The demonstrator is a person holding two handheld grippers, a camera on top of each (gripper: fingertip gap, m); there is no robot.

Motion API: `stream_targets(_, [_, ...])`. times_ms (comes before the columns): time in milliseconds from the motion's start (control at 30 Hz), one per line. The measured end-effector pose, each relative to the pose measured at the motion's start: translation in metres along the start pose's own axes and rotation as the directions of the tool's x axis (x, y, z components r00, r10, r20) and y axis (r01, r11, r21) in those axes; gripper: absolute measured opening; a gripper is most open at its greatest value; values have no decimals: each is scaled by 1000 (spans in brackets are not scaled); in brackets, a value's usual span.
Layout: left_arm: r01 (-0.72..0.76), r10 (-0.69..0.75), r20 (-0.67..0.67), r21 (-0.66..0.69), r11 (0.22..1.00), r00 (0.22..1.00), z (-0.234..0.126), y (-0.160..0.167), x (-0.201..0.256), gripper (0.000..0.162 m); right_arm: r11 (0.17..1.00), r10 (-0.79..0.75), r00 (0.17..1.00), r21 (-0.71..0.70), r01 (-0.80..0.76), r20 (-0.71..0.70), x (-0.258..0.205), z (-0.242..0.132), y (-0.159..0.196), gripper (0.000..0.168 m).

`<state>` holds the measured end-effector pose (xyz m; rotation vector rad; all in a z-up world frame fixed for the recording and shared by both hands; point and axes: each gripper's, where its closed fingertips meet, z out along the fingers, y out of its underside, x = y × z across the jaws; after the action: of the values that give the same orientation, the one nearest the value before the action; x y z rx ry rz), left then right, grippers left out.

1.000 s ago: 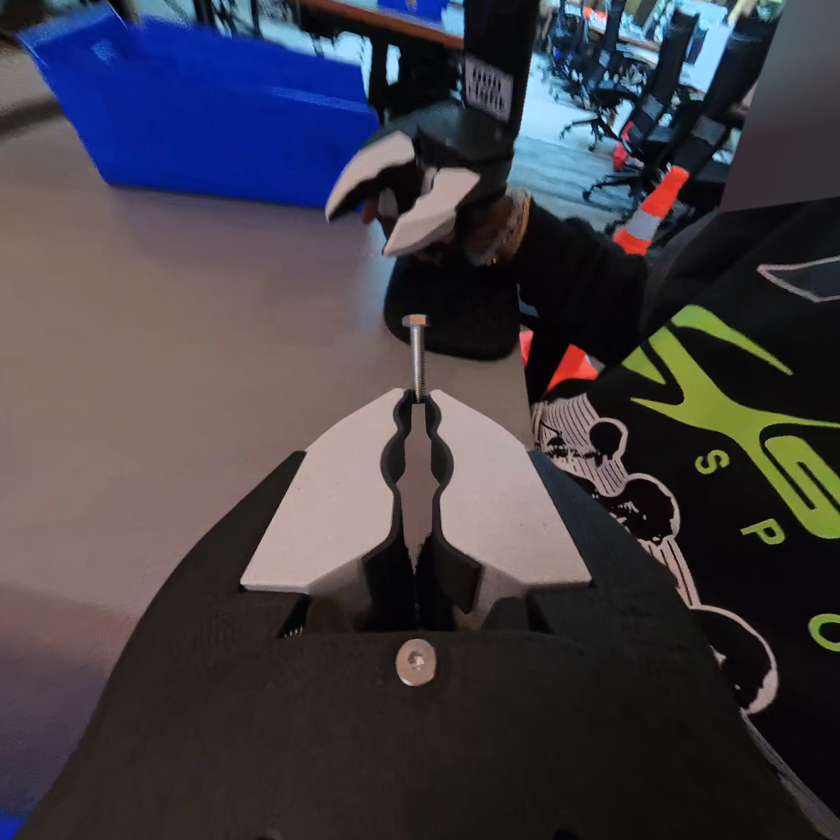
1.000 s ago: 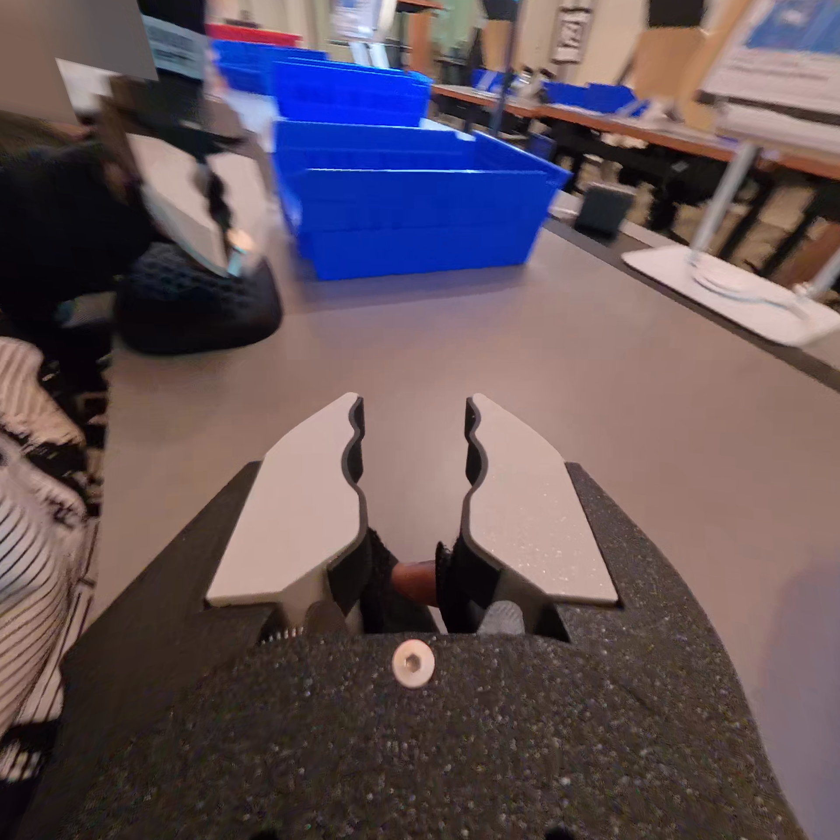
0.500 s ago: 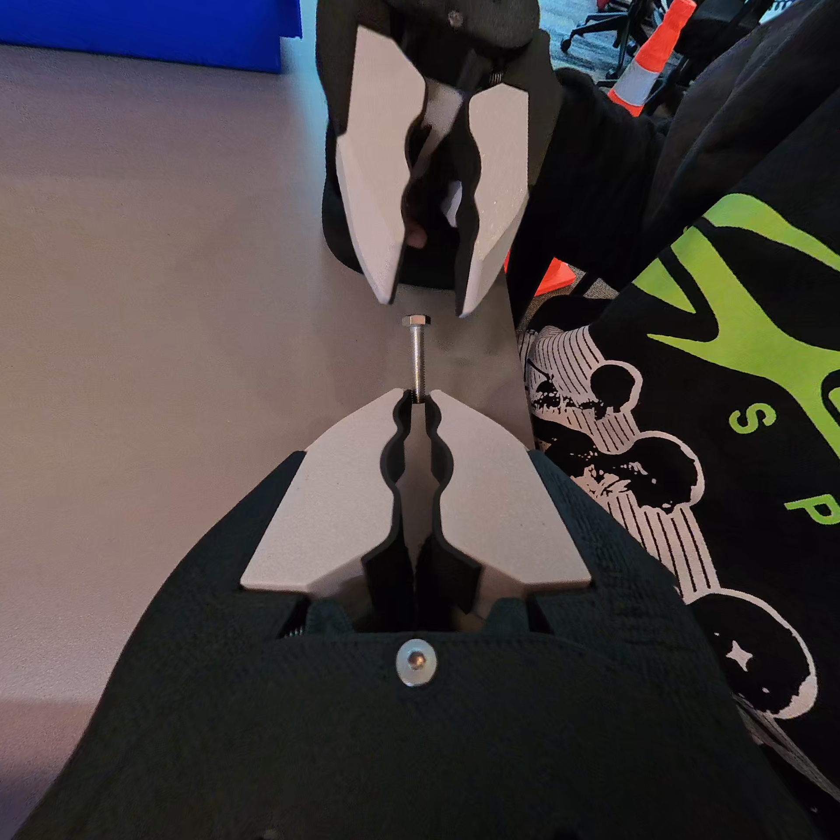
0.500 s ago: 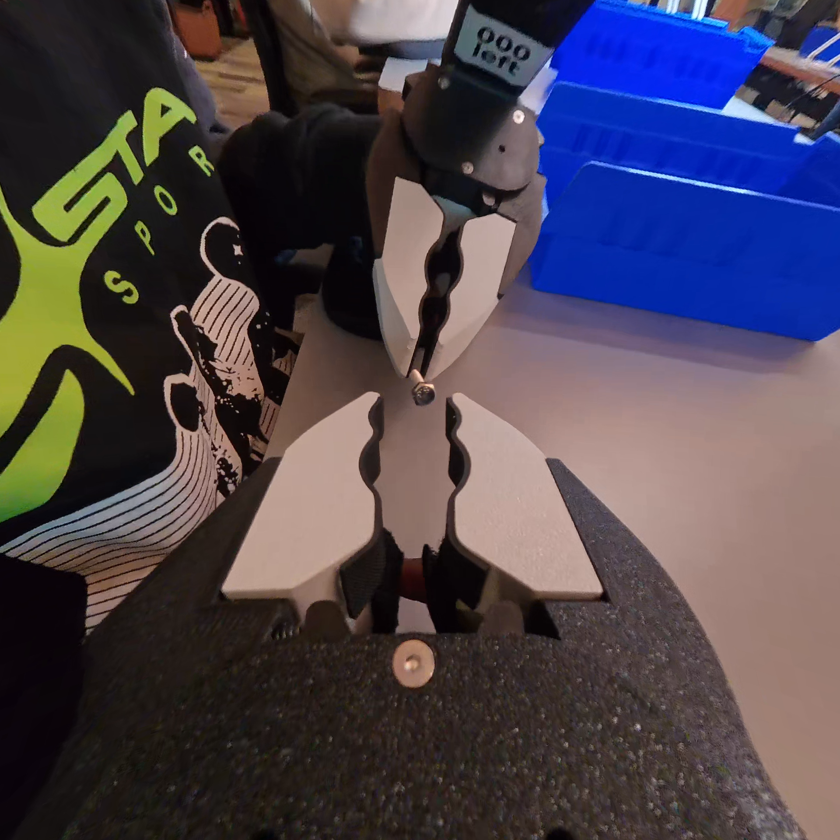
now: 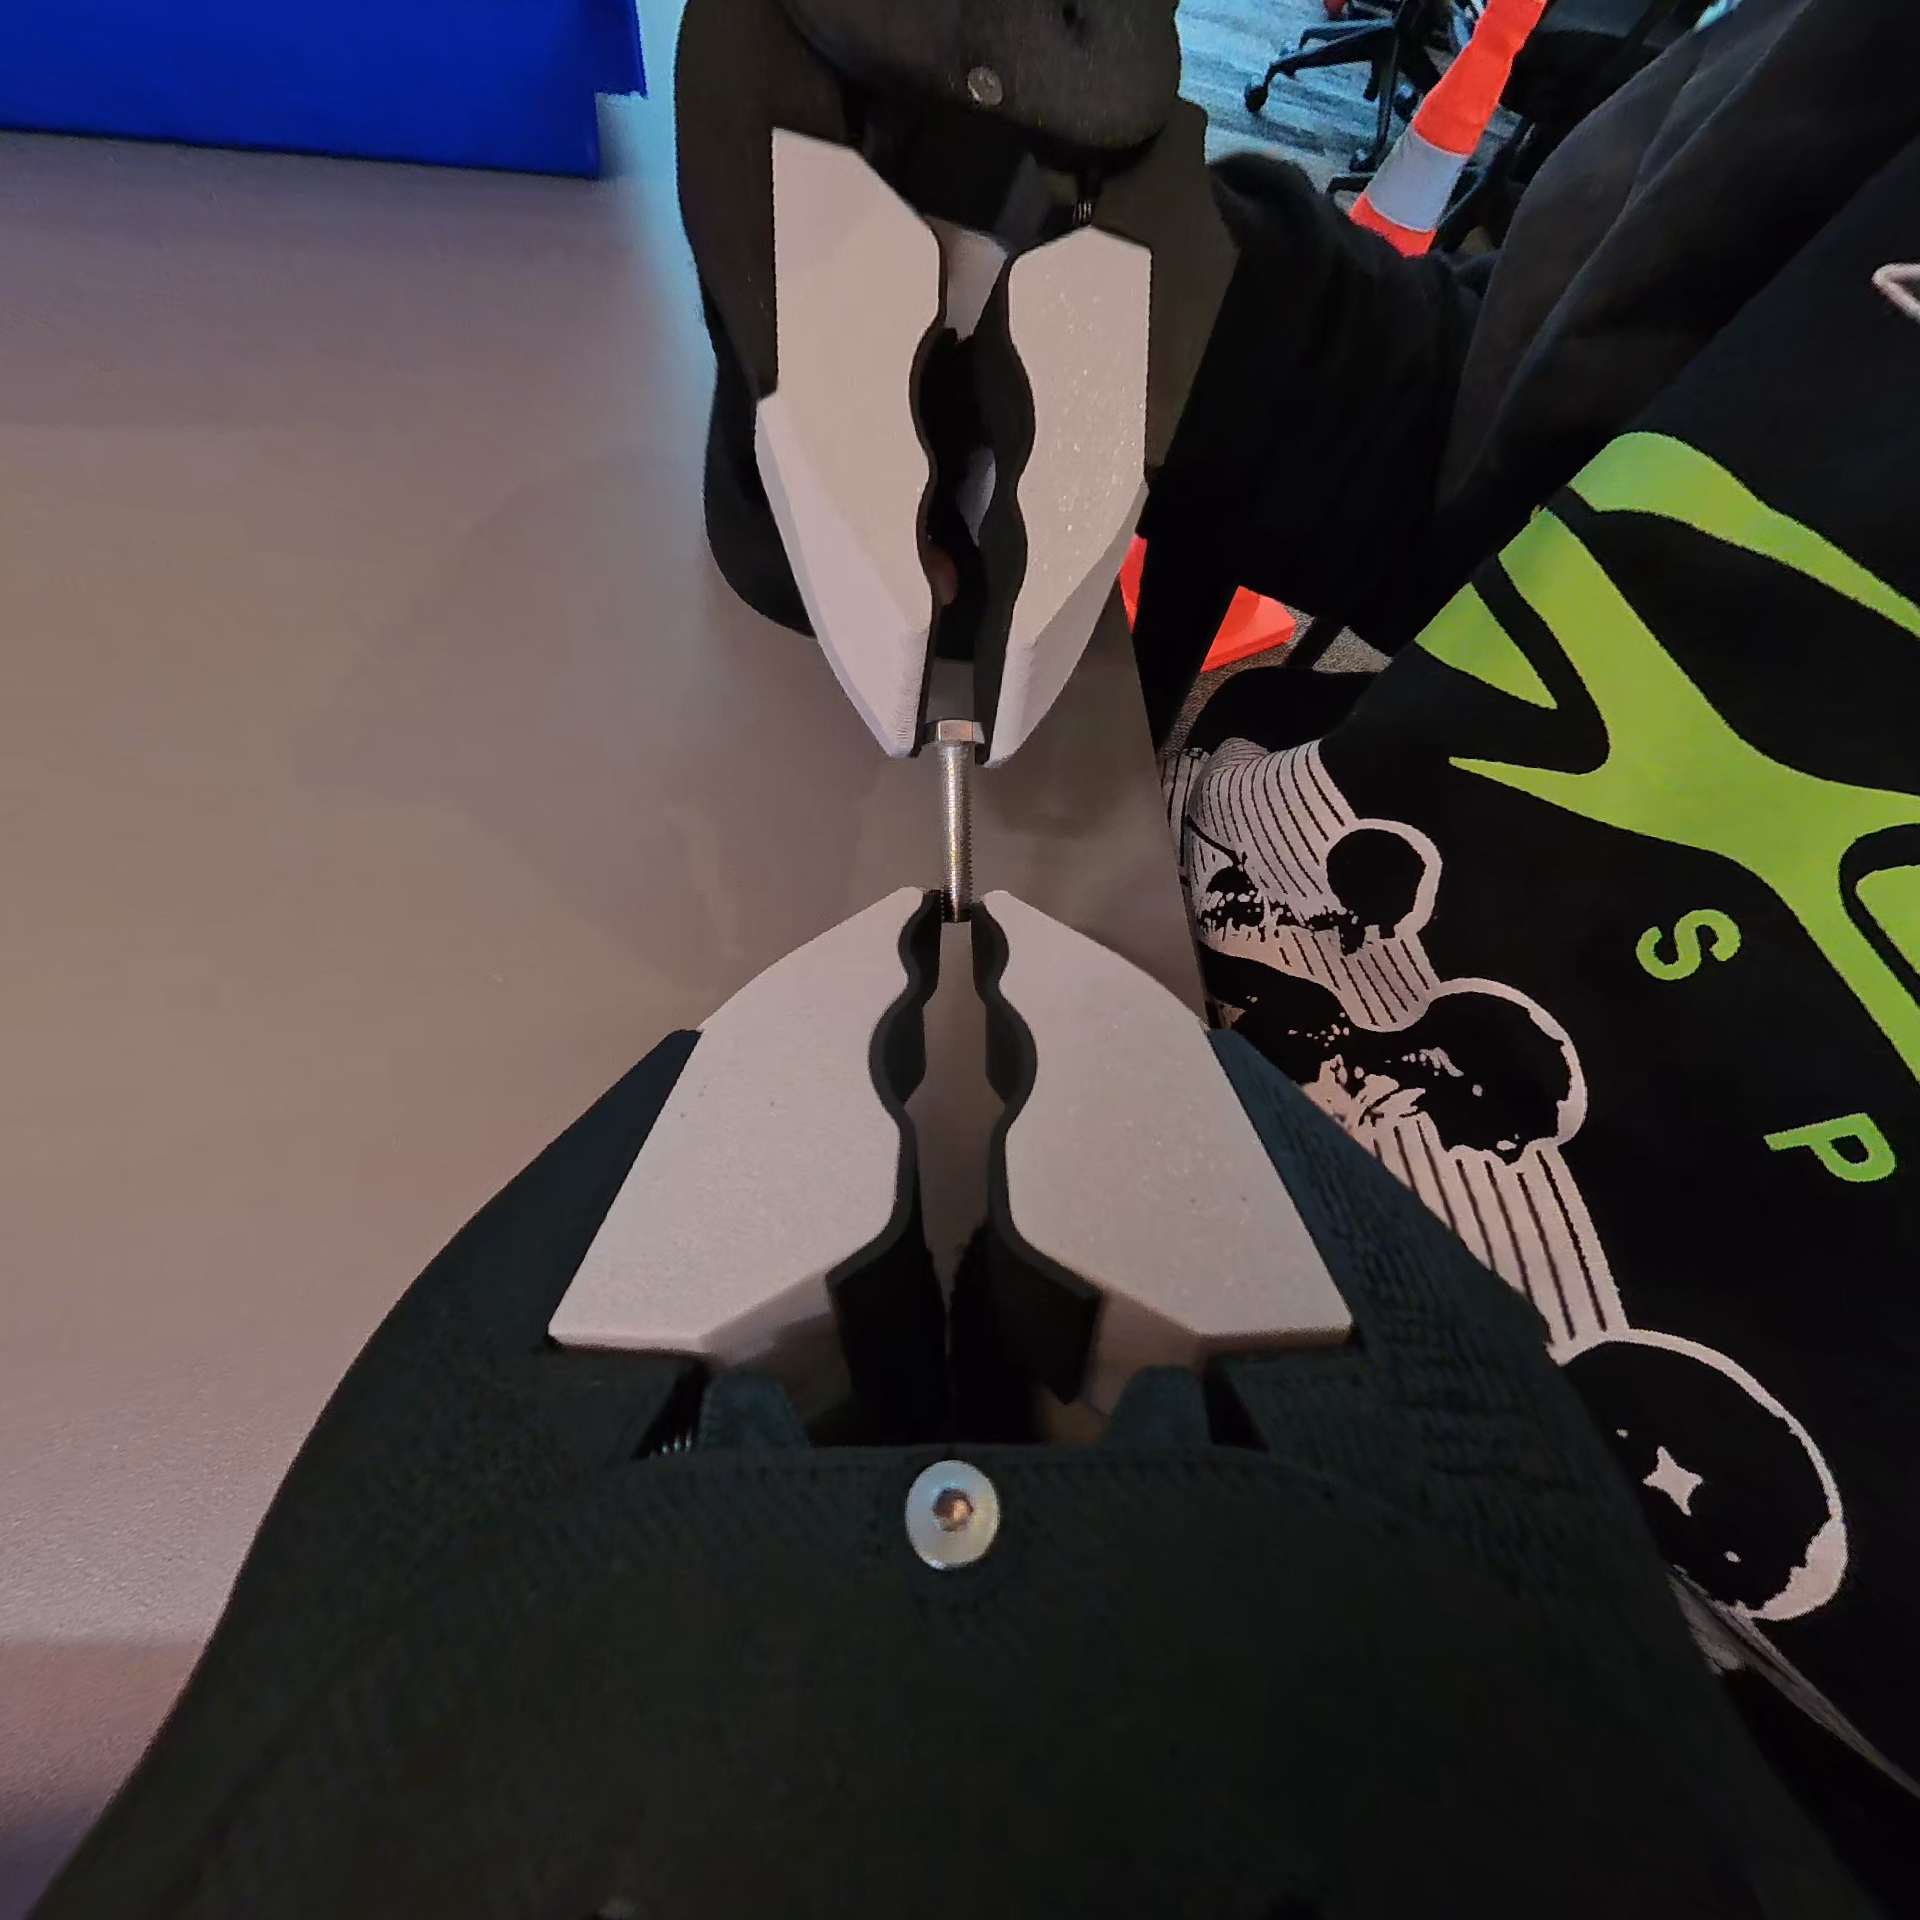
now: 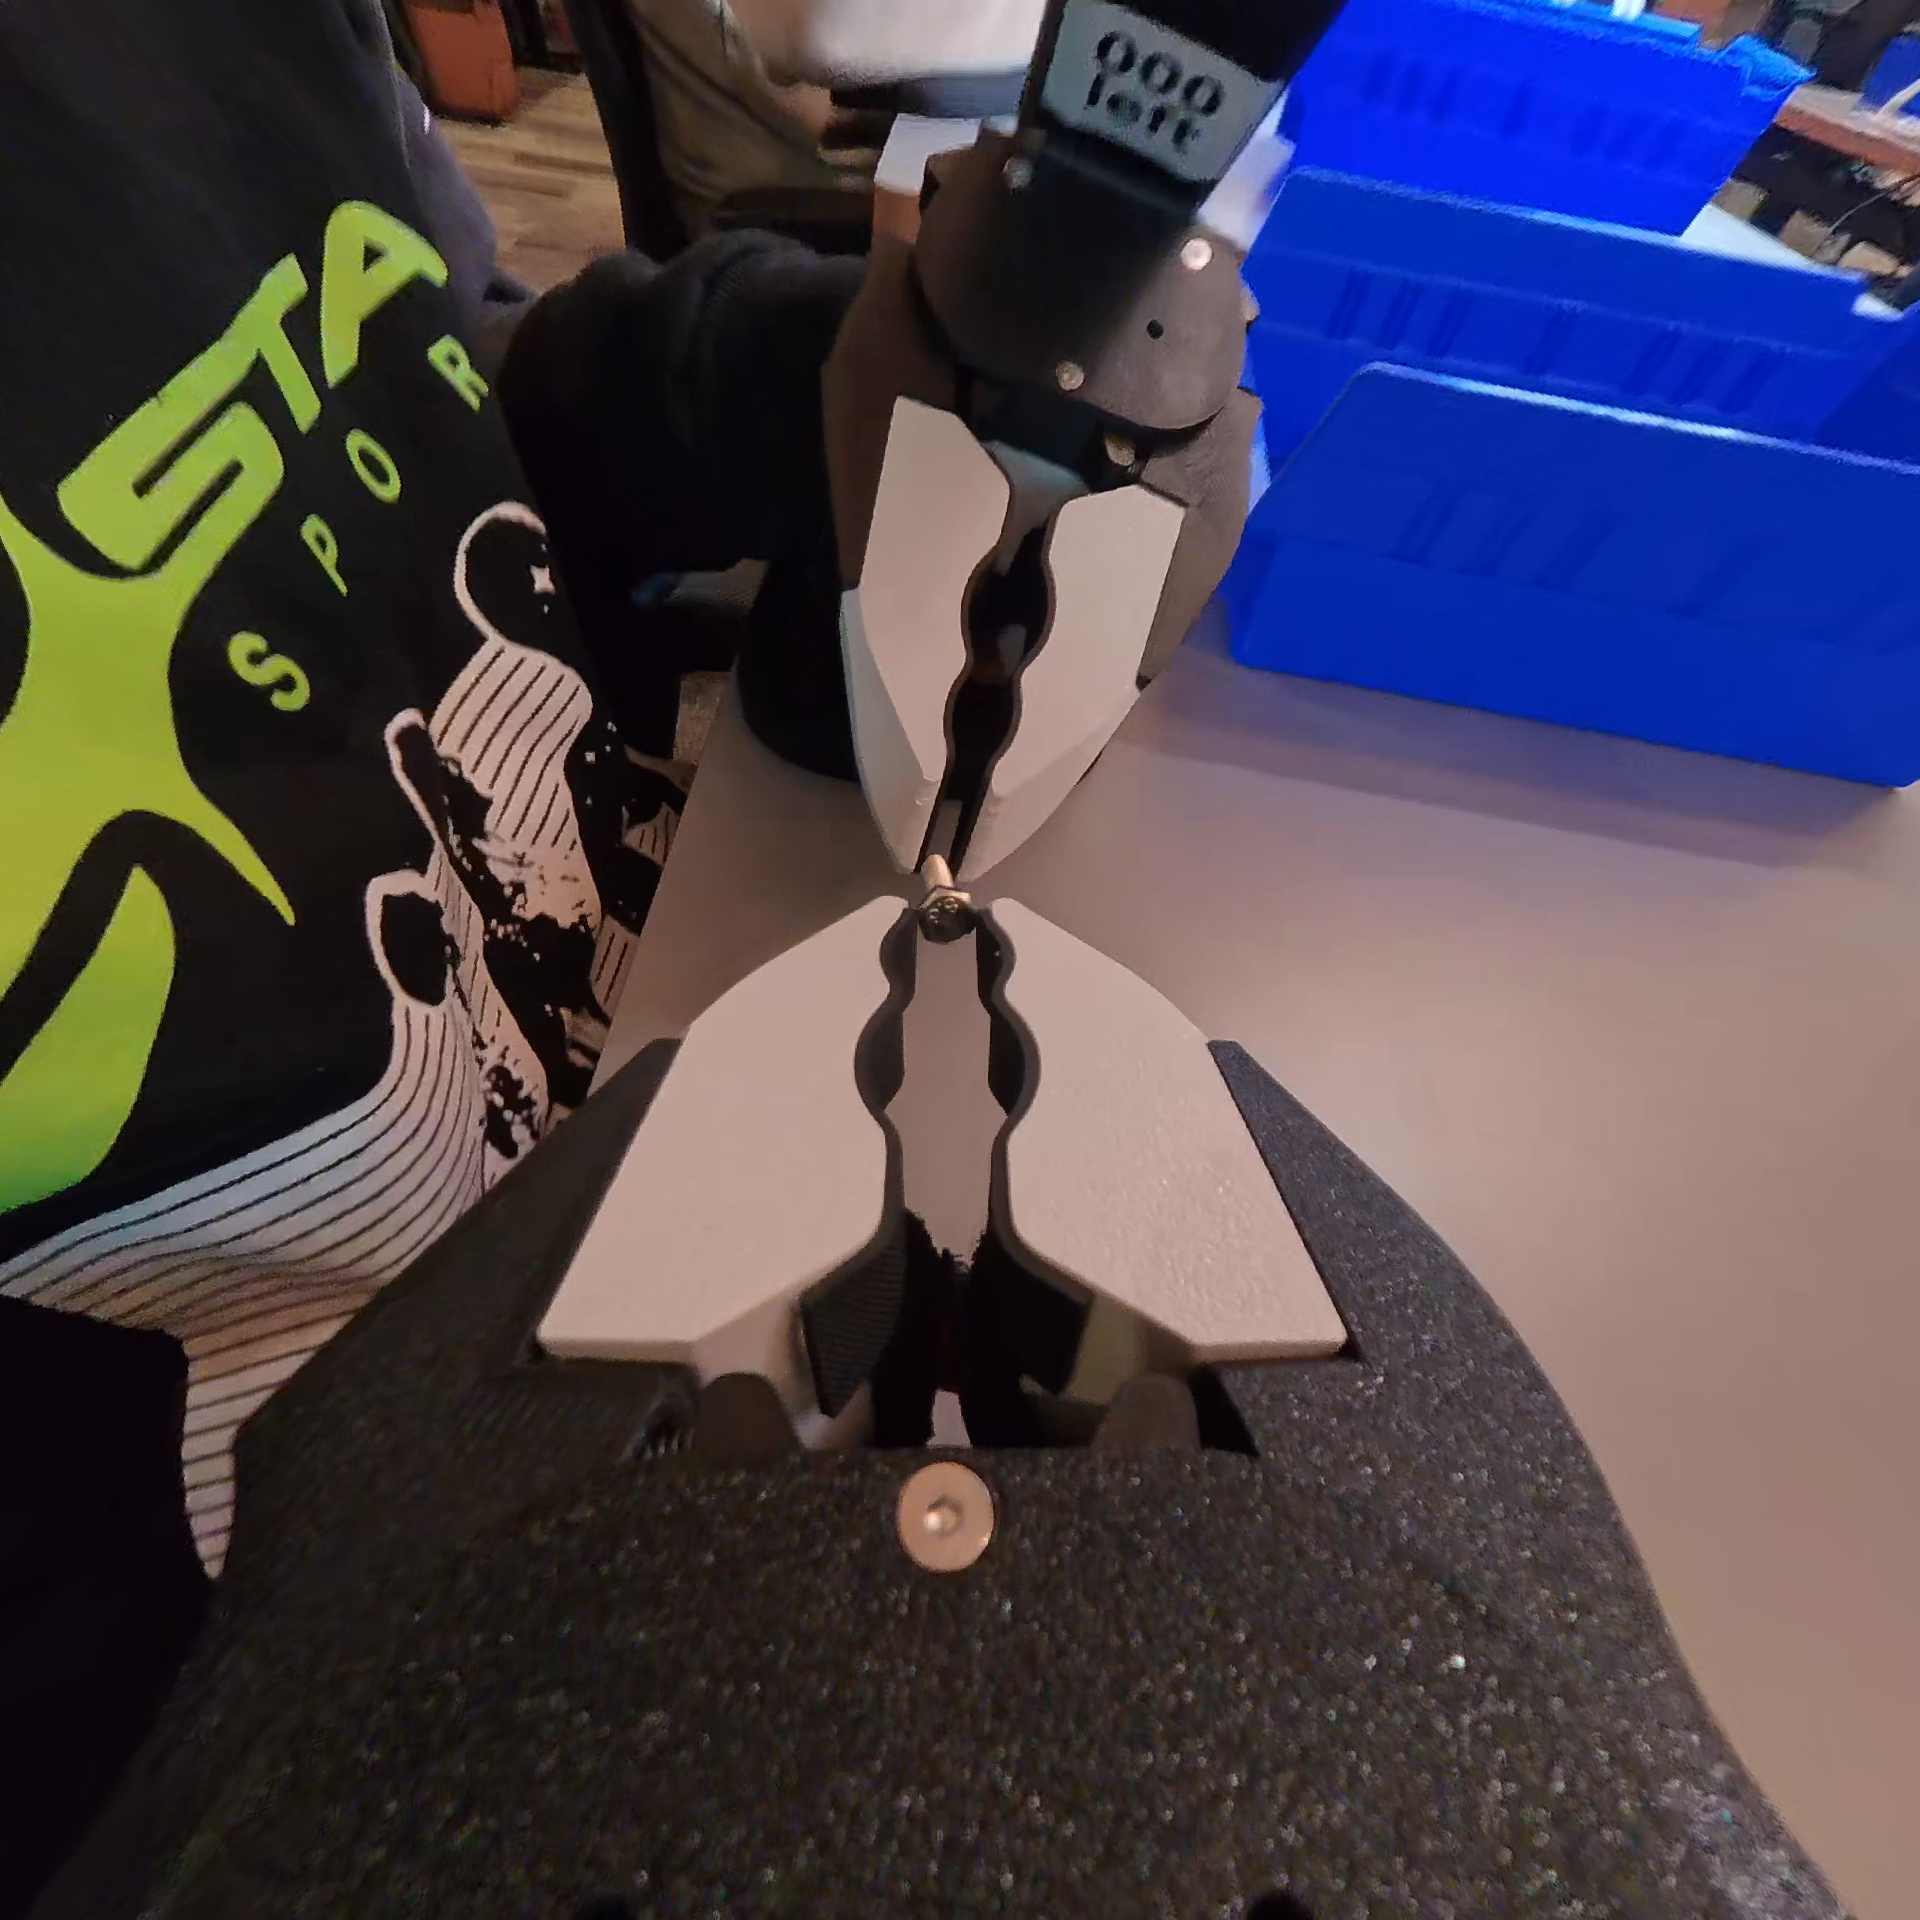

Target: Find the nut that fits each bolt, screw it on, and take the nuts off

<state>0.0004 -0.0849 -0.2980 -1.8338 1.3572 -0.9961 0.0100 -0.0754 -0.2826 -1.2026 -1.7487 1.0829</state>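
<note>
Silver bolt [image 5: 954, 821]; beside it a black shirt [image 5: 1621, 831] with green-and-white print; beyond it, blue bins [image 6: 1579, 561].

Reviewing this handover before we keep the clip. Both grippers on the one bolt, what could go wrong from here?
1. The left gripper pinches only the very end of the bolt, so a twist or pull could slip it free.
2. The right gripper meets the hex head at its fingertips alone; that hold may slide off.
3. No nut is visible on the bolt, so the turn may do nothing.
</note>
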Motion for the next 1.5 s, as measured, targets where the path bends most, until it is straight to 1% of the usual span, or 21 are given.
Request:
stream_targets(67, [3, -4, 16, 86, 996, 1000, -5, -12, -2, 6, 996, 36, 999, 78, -34, -22, 6, -7, -10, 11])
stream_targets(133, [-35, 20, 58, 276, 960, 998, -19, -37, -6, 13, 969, 118, 992, 227, -103, -53, 19, -22, -27, 11])
stream_targets(167, [-78, 43, 98, 392, 917, 994, -29, -52, -6, 17, 940, 177, 982, 307, -150, -61, 27, -31, -36, 11])
stream_targets(267, [-215, 26, 275, 686, 695, 961, -66, -92, -9, 20, 799, 336, 941, 519, -303, 32, 40, -55, -59, 11])
stream_targets(300, [-253, 5, 317, 747, 615, 948, -74, -100, -7, 20, 733, 380, 920, 576, -362, 95, 42, -62, -66, 11])
stream_targets(333, [-285, -9, 349, 779, 559, 937, -78, -106, -6, 19, 660, 421, 891, 618, -428, 168, 45, -67, -71, 11])
stream_targets(367, [-311, -23, 381, 787, 533, 924, -78, -108, -5, 20, 584, 455, 855, 641, -497, 248, 47, -71, -75, 10])
stream_targets(433, [-346, -31, 424, 777, 526, 905, -69, -112, -5, 20, 459, 491, 775, 638, -618, 397, 49, -75, -77, 10])
stream_targets(500, [-369, -31, 455, 758, 538, 890, -58, -116, -6, 20, 386, 506, 707, 603, -698, 494, 49, -73, -76, 10])
stream_targets(567, [-393, -25, 483, 741, 545, 875, -49, -120, -7, 20, 363, 505, 663, 561, -744, 553, 46, -69, -75, 10])
stream_targets(800, [-403, 8, 472, 742, 535, 881, -41, -125, -5, 11, 336, 491, 605, 504, -796, 627, 40, -65, -77, 10])
stream_targets(900, [-426, 28, 486, 736, 526, 873, -42, -126, -2, 8, 342, 496, 590, 481, -807, 637, 38, -62, -76, 10])
stream_targets(1067, [-427, 48, 480, 728, 536, 876, -41, -125, 0, 6, 342, 496, 571, 457, -821, 654, 36, -60, -76, 10])
stream_targets(1133, [-419, 61, 465, 721, 552, 883, -42, -125, 1, 6, 361, 499, 580, 453, -815, 644, 35, -59, -76, 11])
stream_targets(1167, [-413, 72, 458, 708, 572, 886, -43, -124, 2, 6, 383, 513, 598, 459, -801, 615, 36, -57, -75, 17])
stream_targets(1233, [-395, 99, 442, 650, 650, 891, -49, -121, 1, 6, 466, 568, 662, 471, -749, 490, 41, -53, -66, 41])
stream_targets(1267, [-363, 103, 428, 587, 724, 898, -49, -116, -3, 6, 526, 589, 702, 470, -709, 401, 44, -52, -59, 48])
stream_targets(1333, [-248, 84, 378, 408, 879, 922, -48, -96, -14, 6, 664, 598, 781, 434, -609, 180, 52, -56, -43, 54])
stream_targets(1367, [-167, 59, 332, 307, 937, 941, -45, -83, -16, 6, 735, 578, 814, 394, -552, 64, 55, -59, -34, 57])
stream_targets(1433, [-58, 22, 265, 130, 990, 964, -40, -58, -18, 6, 858, 488, 860, 260, -442, -150, 59, -64, -13, 63])
stream_targets(1500, [-32, 30, 272, 4, 999, 962, -35, -39, -26, 6, 926, 375, 887, 136, -351, -270, 59, -66, 3, 66])
